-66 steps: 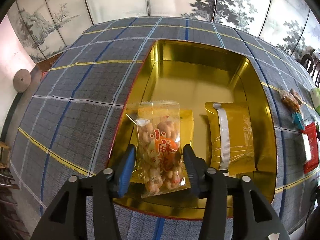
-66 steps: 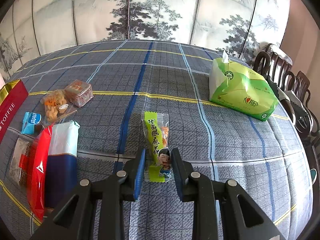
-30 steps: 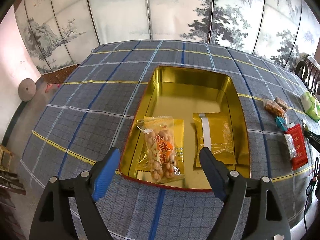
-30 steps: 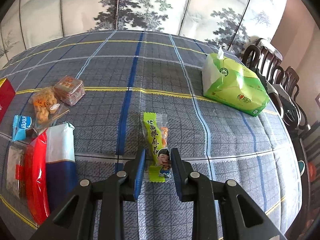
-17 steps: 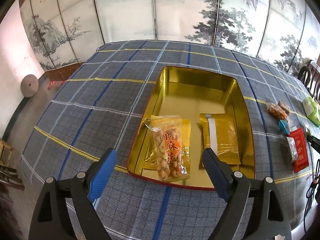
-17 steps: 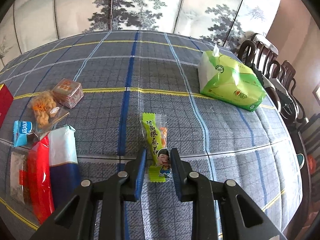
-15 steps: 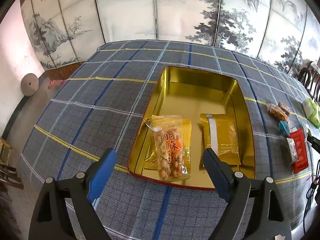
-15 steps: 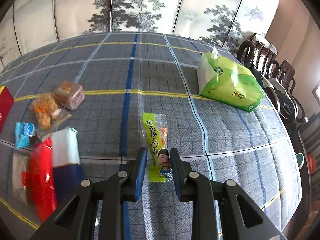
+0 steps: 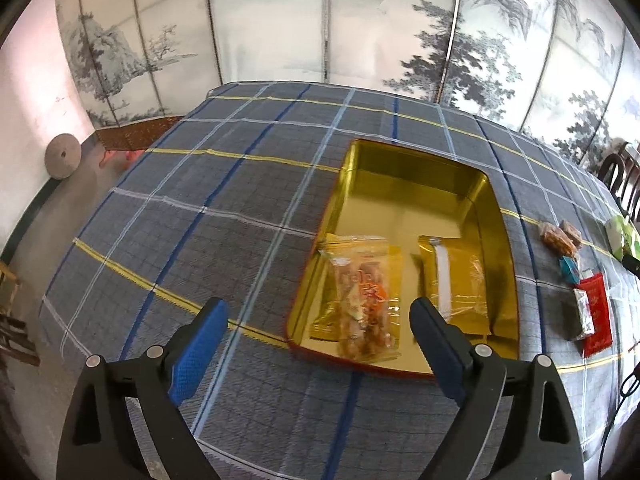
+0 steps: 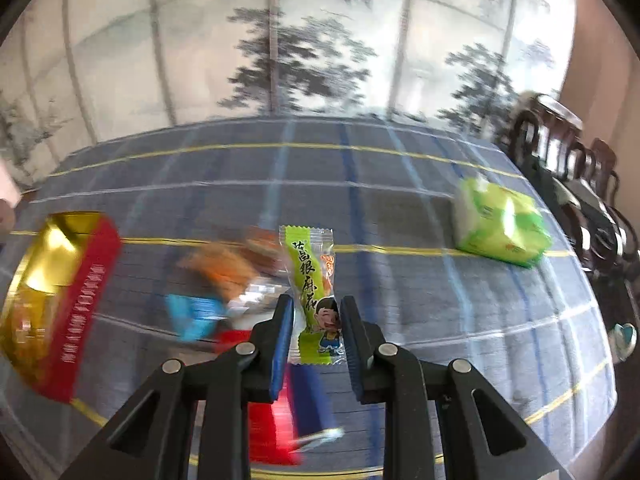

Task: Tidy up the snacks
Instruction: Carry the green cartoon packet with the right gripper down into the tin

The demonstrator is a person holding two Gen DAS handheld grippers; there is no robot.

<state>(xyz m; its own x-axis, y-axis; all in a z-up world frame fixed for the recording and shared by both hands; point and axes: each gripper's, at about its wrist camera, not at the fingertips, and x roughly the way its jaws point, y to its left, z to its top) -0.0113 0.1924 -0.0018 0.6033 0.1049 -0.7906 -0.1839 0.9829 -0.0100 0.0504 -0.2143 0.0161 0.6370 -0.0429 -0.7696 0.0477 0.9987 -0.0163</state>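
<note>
A gold tin with red sides (image 9: 416, 184) lies open on the plaid tablecloth. In it lie a clear snack bag with orange print (image 9: 362, 300) on top of a gold packet, and a second gold packet (image 9: 456, 280) beside them. My left gripper (image 9: 316, 328) is open and empty, above the table short of the tin's near edge. My right gripper (image 10: 314, 320) is shut on a green snack packet (image 10: 310, 276) and holds it in the air. The tin (image 10: 76, 276) shows at the left of the blurred right wrist view.
Loose snacks lie right of the tin: orange and brown packets (image 9: 560, 236), a blue one (image 9: 570, 268), a red packet (image 9: 598, 308). A green tissue pack (image 10: 500, 224) sits at the far right. Dark chairs (image 10: 568, 152) stand by the table's right edge. A folding screen stands behind.
My right gripper has lifted the green packet off the table and swung left toward the tin. My left gripper, open since releasing the snack bag, has pulled back and shifted left.
</note>
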